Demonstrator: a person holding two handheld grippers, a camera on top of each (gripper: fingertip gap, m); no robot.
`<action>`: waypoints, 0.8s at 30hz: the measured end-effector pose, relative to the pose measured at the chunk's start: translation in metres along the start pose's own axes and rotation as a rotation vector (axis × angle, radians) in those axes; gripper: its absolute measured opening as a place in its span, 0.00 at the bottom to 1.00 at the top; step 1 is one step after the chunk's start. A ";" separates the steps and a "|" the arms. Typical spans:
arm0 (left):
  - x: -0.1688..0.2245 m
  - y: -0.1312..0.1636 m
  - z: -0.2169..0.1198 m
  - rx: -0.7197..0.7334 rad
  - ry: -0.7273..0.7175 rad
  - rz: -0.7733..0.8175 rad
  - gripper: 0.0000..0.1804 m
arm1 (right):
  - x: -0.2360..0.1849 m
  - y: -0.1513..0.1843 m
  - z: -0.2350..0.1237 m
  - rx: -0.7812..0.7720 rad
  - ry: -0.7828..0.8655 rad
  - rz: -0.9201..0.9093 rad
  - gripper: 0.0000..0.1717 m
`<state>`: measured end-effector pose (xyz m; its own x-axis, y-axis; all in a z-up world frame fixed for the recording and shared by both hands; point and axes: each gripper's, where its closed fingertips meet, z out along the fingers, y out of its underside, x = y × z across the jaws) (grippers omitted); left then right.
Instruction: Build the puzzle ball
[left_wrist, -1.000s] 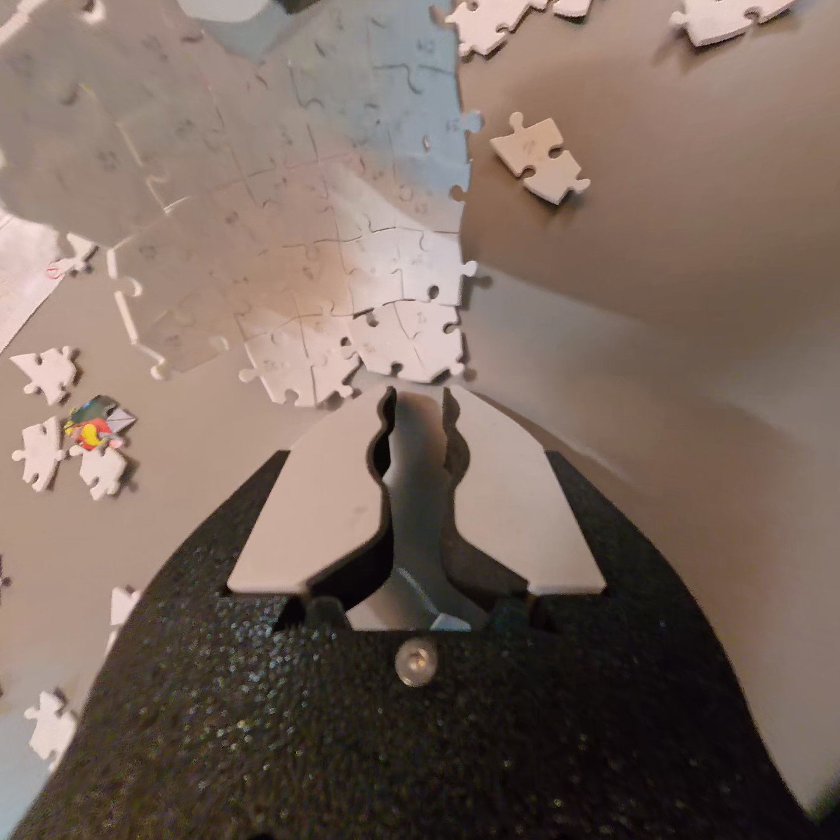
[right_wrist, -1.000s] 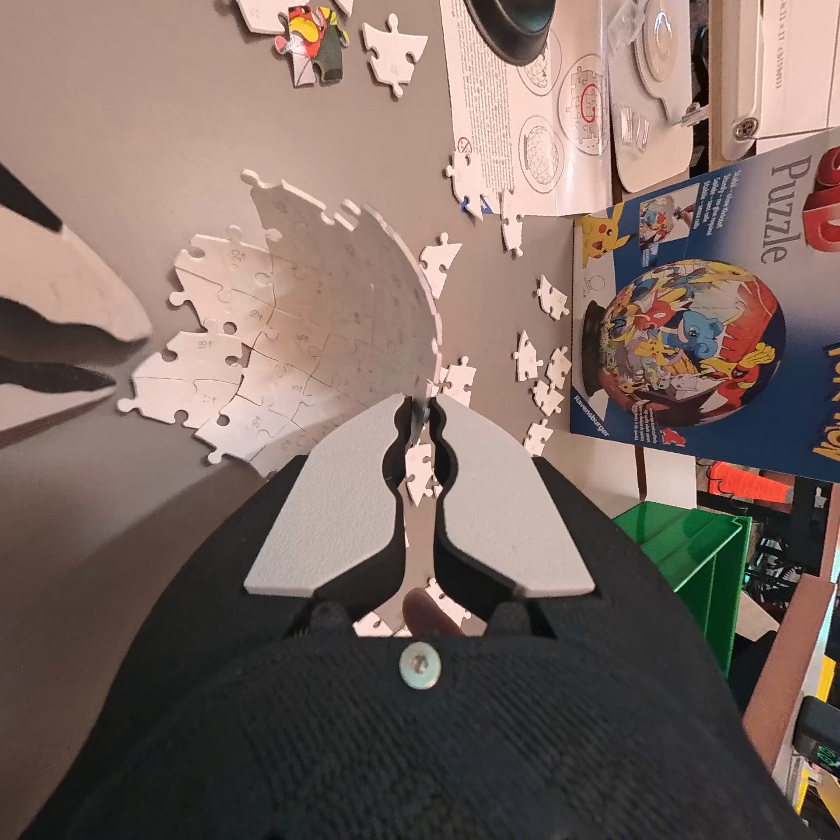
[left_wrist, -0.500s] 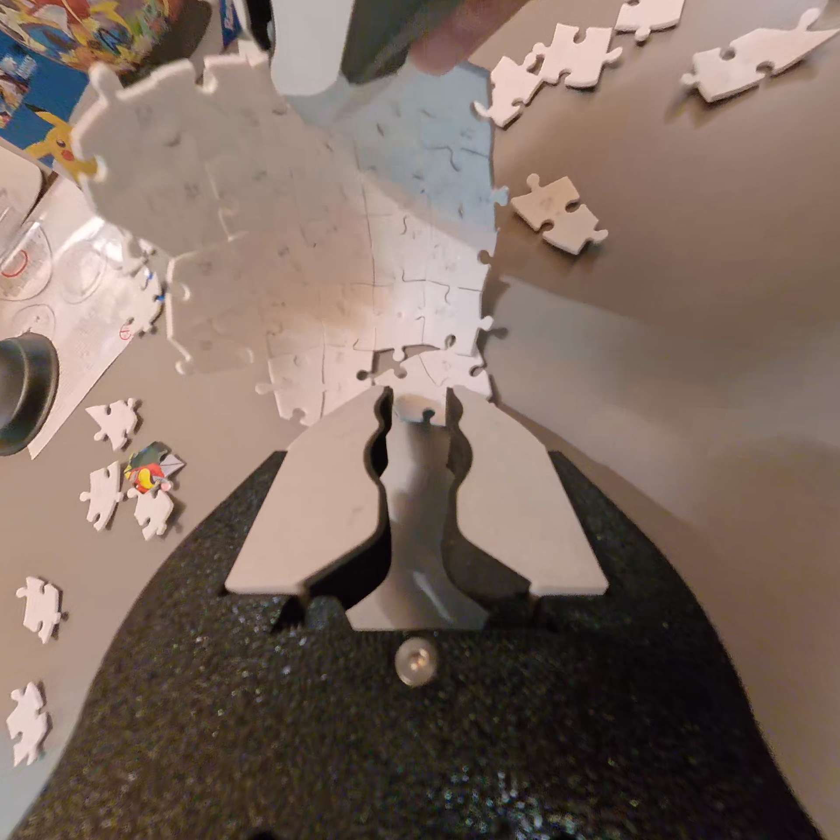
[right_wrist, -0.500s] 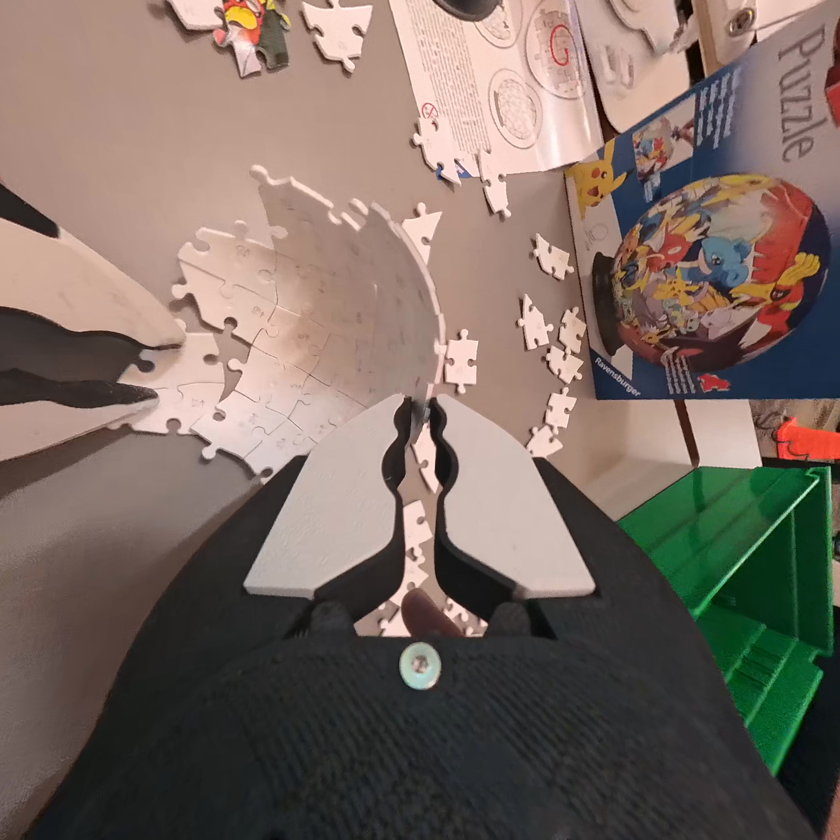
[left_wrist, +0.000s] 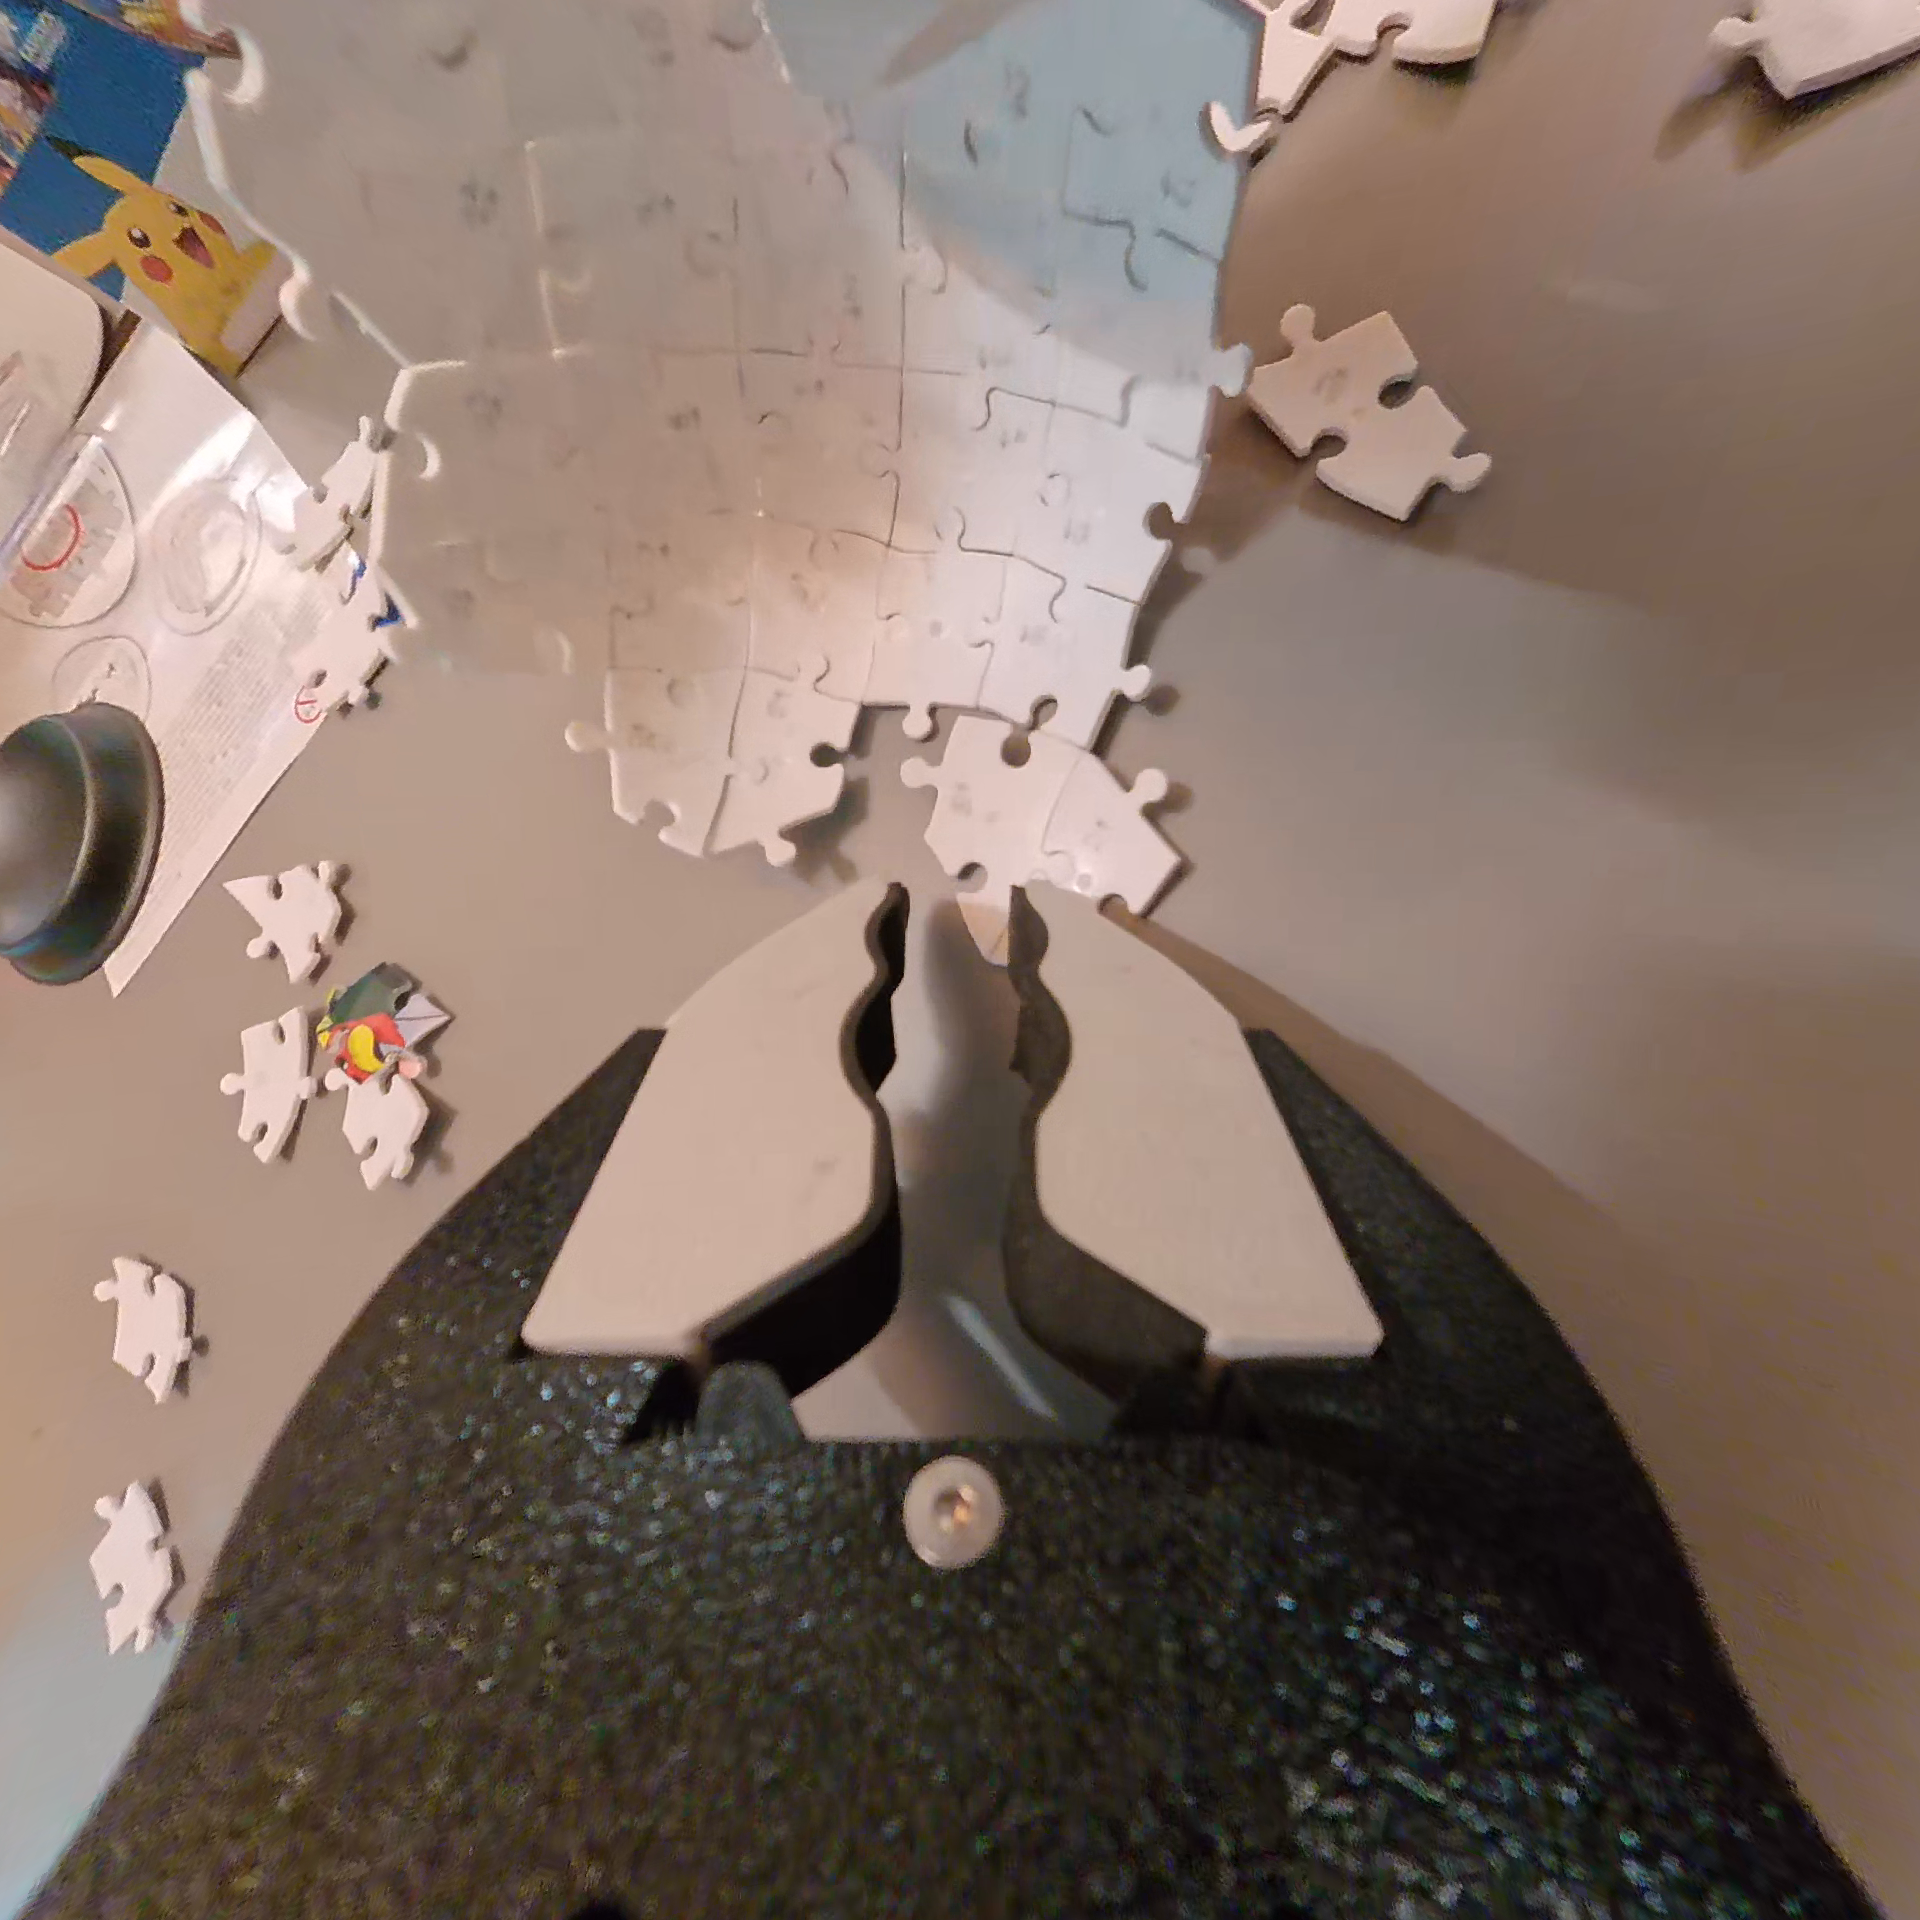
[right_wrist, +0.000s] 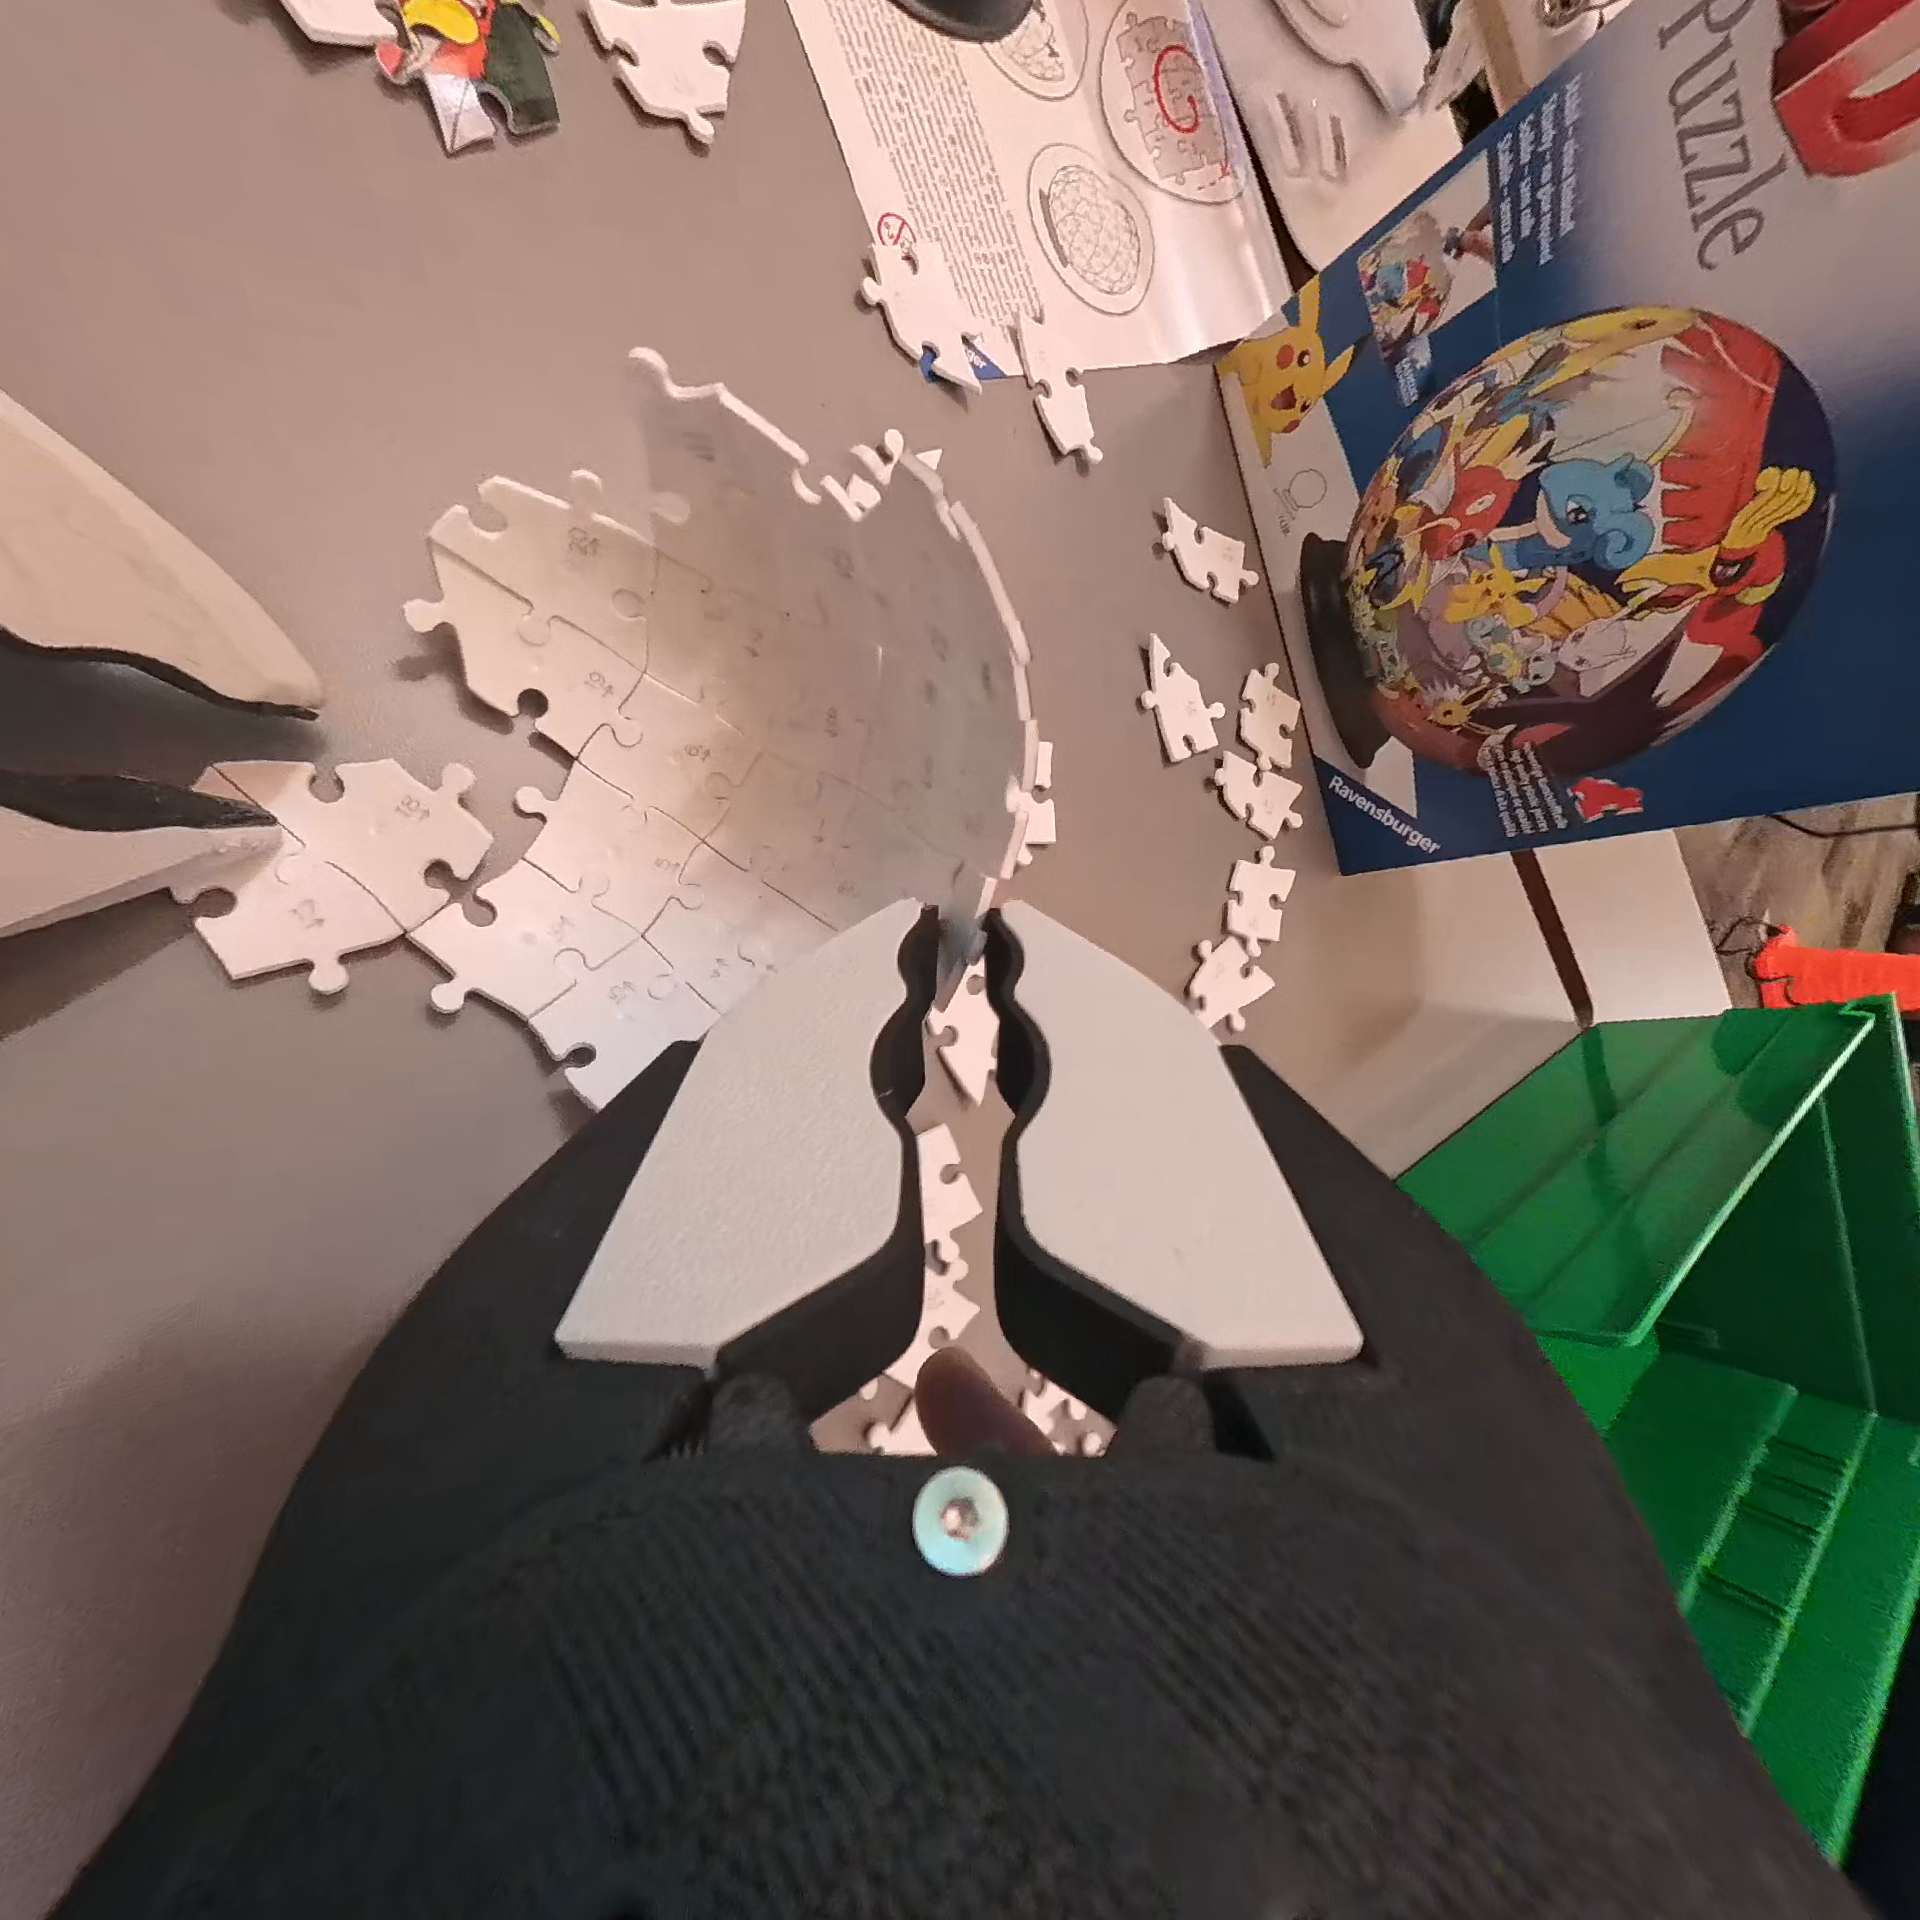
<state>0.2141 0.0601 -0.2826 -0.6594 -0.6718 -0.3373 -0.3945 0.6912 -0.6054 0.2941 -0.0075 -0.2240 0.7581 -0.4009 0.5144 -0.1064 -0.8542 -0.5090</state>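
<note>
My right tongs (right_wrist: 956, 925) clench the rim of the curved white puzzle shell (right_wrist: 790, 727).
Light, fragile at its seams; my left tongs (left_wrist: 956, 914) hang released by a detached two-piece section (left_wrist: 1049, 821) on the counter (left_wrist: 1558, 779).

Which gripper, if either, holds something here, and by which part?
The right gripper pinches the curved white puzzle shell by its near rim. The left gripper stands open at a loosened pair of pieces, holding nothing.
</note>
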 end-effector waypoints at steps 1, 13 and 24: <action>0.000 0.000 0.000 -0.001 -0.001 -0.003 0.10 | 0.000 0.000 0.000 0.002 -0.002 0.004 0.05; -0.003 0.007 -0.001 -0.022 -0.018 -0.159 0.04 | -0.001 0.000 -0.003 0.018 0.012 -0.002 0.05; -0.006 0.013 -0.010 -0.008 0.050 -0.295 0.12 | -0.001 0.003 -0.005 0.045 -0.021 0.119 0.04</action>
<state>0.2068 0.0761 -0.2818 -0.5461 -0.8302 -0.1120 -0.5783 0.4703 -0.6666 0.2897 -0.0113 -0.2231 0.7553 -0.4912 0.4338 -0.1680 -0.7850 -0.5963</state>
